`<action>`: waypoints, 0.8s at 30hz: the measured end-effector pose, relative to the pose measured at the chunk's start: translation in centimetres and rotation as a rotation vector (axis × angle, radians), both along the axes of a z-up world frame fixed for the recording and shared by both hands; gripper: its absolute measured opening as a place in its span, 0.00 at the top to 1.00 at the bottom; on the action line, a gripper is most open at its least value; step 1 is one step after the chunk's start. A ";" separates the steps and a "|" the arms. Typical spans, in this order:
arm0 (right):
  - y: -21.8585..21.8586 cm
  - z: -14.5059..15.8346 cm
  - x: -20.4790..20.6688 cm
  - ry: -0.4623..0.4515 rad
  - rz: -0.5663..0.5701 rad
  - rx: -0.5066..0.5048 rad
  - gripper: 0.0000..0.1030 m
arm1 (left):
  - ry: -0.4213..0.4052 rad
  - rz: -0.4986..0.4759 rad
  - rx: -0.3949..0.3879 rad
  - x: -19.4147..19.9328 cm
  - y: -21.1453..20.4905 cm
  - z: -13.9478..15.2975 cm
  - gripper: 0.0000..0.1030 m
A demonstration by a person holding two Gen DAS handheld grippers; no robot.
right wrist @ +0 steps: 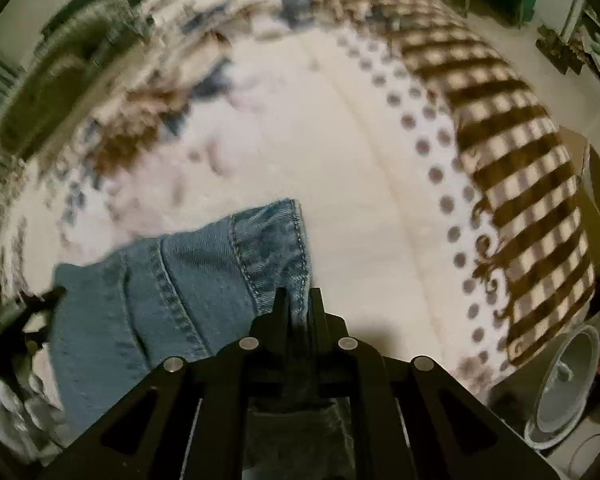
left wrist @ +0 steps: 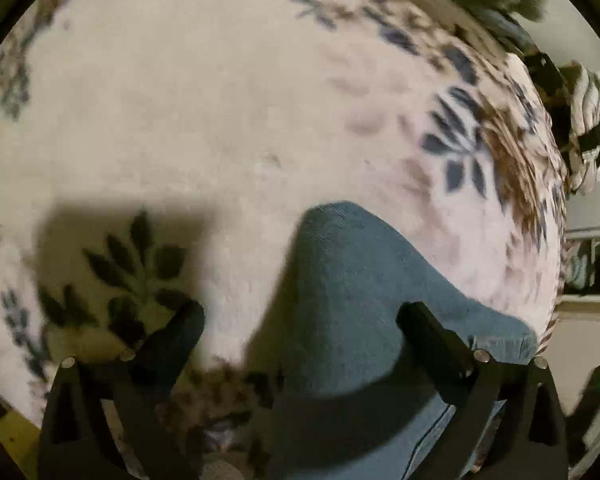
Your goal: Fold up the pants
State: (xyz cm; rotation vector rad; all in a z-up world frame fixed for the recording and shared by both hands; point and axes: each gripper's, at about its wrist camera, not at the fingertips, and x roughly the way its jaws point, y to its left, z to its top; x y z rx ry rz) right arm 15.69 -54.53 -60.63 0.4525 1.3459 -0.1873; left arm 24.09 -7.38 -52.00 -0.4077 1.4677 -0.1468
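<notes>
Nearest my right gripper (right wrist: 299, 300), the fingers are pinched together on a stitched edge of the blue denim pants (right wrist: 188, 276), which spread leftward from the jaws across a cream plush blanket (right wrist: 364, 184). My left gripper (left wrist: 300, 316) stands spread wide above the same blanket, its left finger (left wrist: 172, 344) over a dark leaf print (left wrist: 136, 256) that lies in shadow and its right finger (left wrist: 432, 340) resting against the pants, whose rounded fold of denim rises between the two fingers and touches neither pad that I can make out. Beyond the denim, the right wrist view shows a band of grey dots (right wrist: 440, 160) curving along the blanket, then a brown-and-cream checked border (right wrist: 520, 168) wrapping its right side. Past that edge, low on the right, a round white fan (right wrist: 568, 384) sits on the floor. In the left wrist view the cream pile runs out to blue and brown flower prints (left wrist: 472, 152) along the far right rim, and beyond them a gloved hand (left wrist: 588, 108) on dark gear shows at the edge. The far room is dim and blurred: a dark bulky shape (right wrist: 72, 76) at upper left in the right wrist view, cluttered shelving (right wrist: 572, 36) at upper right.
</notes>
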 end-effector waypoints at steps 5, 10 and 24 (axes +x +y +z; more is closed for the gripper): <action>-2.4 -0.6 -1.9 0.079 -0.085 0.150 0.58 | -0.063 -0.041 0.038 -1.1 0.5 3.4 0.01; -3.9 0.4 -7.9 0.059 -0.233 0.317 0.37 | -0.112 -0.081 0.066 -5.2 0.3 5.9 0.01; 1.1 -4.0 -13.4 0.102 -0.395 0.440 0.72 | -0.024 -0.174 0.071 -12.7 -0.7 0.0 0.00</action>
